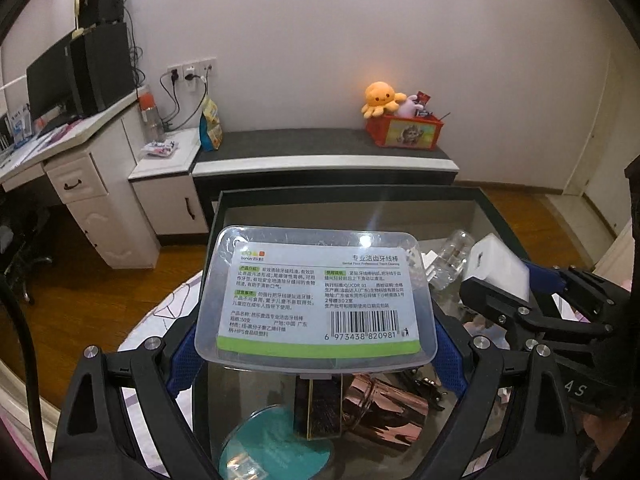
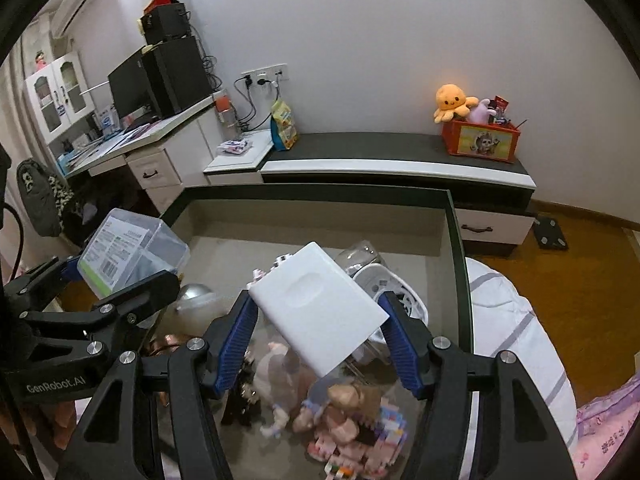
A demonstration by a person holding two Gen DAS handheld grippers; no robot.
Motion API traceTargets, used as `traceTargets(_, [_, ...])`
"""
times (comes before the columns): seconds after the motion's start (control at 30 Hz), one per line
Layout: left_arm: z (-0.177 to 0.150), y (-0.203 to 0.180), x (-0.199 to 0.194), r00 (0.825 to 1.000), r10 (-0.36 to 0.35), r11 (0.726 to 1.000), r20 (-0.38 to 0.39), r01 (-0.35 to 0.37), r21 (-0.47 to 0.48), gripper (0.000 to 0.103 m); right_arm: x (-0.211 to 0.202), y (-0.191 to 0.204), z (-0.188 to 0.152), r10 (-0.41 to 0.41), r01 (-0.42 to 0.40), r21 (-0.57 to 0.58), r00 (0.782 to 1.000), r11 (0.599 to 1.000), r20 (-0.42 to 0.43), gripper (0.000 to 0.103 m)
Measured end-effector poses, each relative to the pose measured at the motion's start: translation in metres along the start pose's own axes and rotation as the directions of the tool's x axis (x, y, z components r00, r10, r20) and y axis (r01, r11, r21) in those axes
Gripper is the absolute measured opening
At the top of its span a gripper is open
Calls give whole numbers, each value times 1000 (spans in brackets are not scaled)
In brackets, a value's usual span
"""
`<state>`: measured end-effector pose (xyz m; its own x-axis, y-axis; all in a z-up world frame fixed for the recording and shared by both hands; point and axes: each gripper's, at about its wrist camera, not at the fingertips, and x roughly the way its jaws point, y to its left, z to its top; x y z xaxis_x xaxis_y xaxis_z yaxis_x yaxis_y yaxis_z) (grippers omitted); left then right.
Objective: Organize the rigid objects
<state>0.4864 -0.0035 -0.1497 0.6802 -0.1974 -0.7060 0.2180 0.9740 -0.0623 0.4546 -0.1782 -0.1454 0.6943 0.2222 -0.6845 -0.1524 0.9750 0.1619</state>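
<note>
My left gripper (image 1: 314, 354) is shut on a clear plastic floss-pick box (image 1: 316, 298) with a printed label and barcode, held above a dark-rimmed storage box (image 1: 348, 194). It also shows in the right wrist view (image 2: 132, 252) at the left. My right gripper (image 2: 320, 340) is shut on a flat white rectangular box (image 2: 318, 306), tilted, above the same storage box (image 2: 320, 192). In the left wrist view the white box (image 1: 498, 264) and right gripper appear at the right.
The storage box holds a teal disc (image 1: 276, 444), a copper-coloured object (image 1: 384, 404), a clear bottle (image 1: 454, 256), toy figures and bricks (image 2: 352, 420), and a white appliance (image 2: 396, 292). A low cabinet (image 2: 400, 160) with an orange toy bin (image 2: 480, 140) stands behind; a desk (image 1: 80, 132) is left.
</note>
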Motion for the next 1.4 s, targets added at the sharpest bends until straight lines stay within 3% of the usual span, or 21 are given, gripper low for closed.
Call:
traceTargets(0.17, [-3,9,-7,999,-40,998,6,40,-51,101,-4,-6,0,-21,21,19,1000,1000,6,86])
traceTargets(0.4, [-22,6,-65,995,-46,997,84,51,-61,102,-56,7,-15,13,-12,-15,997,1000,80,90])
traceTargets(0.63, [-58,-14,-148,976,-8,999,216,15,-32,103,-130,34,-43,26,-17,-50,982,999,188,90])
traceTargets(0.73, [-78,-25,-191,955,37,999,294,-34,-16,103,-169,49,-61,16,2,-73,968,997,249,90])
traceTargets(1.0, [-129,-47,-288,902,60,997,428,-77,22,103,-263,78,-107,-14,57,-100,923,993,385,90])
traceTargets(1.13, [-151,-60,-324,884,58,996,465,-84,34,103,-304,87,-130,-19,66,-89,896,994,444,90])
traceTargets(1.4, [-190,-79,-395,827,92,991,555,-129,29,103,-367,106,-174,-51,102,-68,848,992,527,90])
